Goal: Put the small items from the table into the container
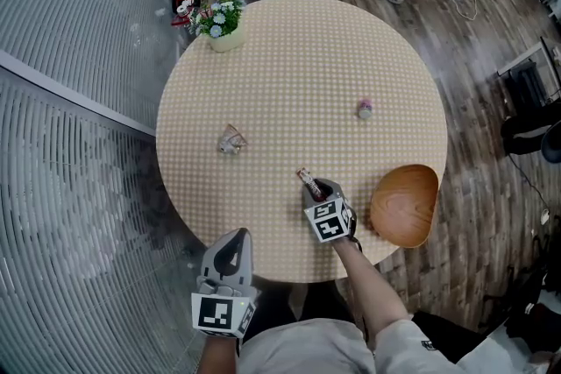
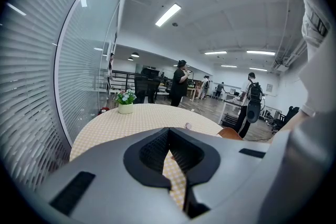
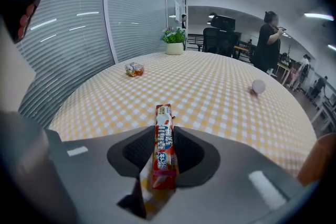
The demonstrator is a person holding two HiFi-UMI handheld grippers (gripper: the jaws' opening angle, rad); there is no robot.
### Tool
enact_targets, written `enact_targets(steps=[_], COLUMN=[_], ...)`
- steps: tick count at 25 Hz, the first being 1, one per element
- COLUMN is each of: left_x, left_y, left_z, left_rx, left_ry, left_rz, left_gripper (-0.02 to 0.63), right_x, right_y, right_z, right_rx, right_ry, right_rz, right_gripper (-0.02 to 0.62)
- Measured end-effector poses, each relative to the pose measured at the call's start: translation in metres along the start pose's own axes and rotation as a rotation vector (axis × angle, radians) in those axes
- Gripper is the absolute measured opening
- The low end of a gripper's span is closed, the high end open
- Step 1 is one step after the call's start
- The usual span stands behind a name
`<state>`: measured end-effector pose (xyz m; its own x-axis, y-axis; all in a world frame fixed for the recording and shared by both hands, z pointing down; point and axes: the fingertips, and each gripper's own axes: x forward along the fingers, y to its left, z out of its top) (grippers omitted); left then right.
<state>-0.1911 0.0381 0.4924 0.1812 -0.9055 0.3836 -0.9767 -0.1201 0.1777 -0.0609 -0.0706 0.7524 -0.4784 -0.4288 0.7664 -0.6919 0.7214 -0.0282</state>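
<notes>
Candy stick (image 3: 164, 144), a slim flat bar in a glossy red-and-white wrapper, is lying lengthwise between the dark ribbed pads of the right tool (image 3: 164, 131), which is clamping it from both sides with the jaws only narrowly apart. In the head view this is happening at the lower centre of the frame, with the bar's far end poking out toward the upper left over the worktop (image 1: 298, 74), a round top covered in a fine yellow-and-white check. Just to the right, at the worktop's lower right edge, a smooth wooden bowl (image 1: 405, 206) is sitting with nothing in it. The left tool (image 1: 237, 236) is hanging at the near edge, lower left, its jaws closed together on nothing. Three small items are showing in all: the gripped bar, one crinkled sweet (image 1: 231, 139) in clear wrapping left of centre, and one pale ball (image 1: 365, 109) to the right. One flower pot (image 1: 223, 20) is standing at the upper left rim.
</notes>
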Motion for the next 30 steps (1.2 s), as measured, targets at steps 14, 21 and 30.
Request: enact_targets(steps=[14, 21, 30], left_x=[0.006, 0.032, 0.062], left_y=[-0.026, -0.070, -0.133], left_z=[-0.004, 0.000, -0.004], left_rx=[0.014, 0.063, 0.110], left_ry=[-0.010, -0.005, 0.016], left_rz=[-0.068, -0.192, -0.323], left_gripper=[0.006, 0.006, 0.006], right_x=[-0.089, -0.185, -0.240], right_y=[0.020, -0.013, -0.132], right_z=[0.047, 0.051, -0.039], right_rx=[0.064, 0.110, 0.280], right_ry=[-0.208, -0.311, -0.260], right_rz=[0.002, -0.121, -0.378], right_gripper=[0.107, 0.107, 0.108])
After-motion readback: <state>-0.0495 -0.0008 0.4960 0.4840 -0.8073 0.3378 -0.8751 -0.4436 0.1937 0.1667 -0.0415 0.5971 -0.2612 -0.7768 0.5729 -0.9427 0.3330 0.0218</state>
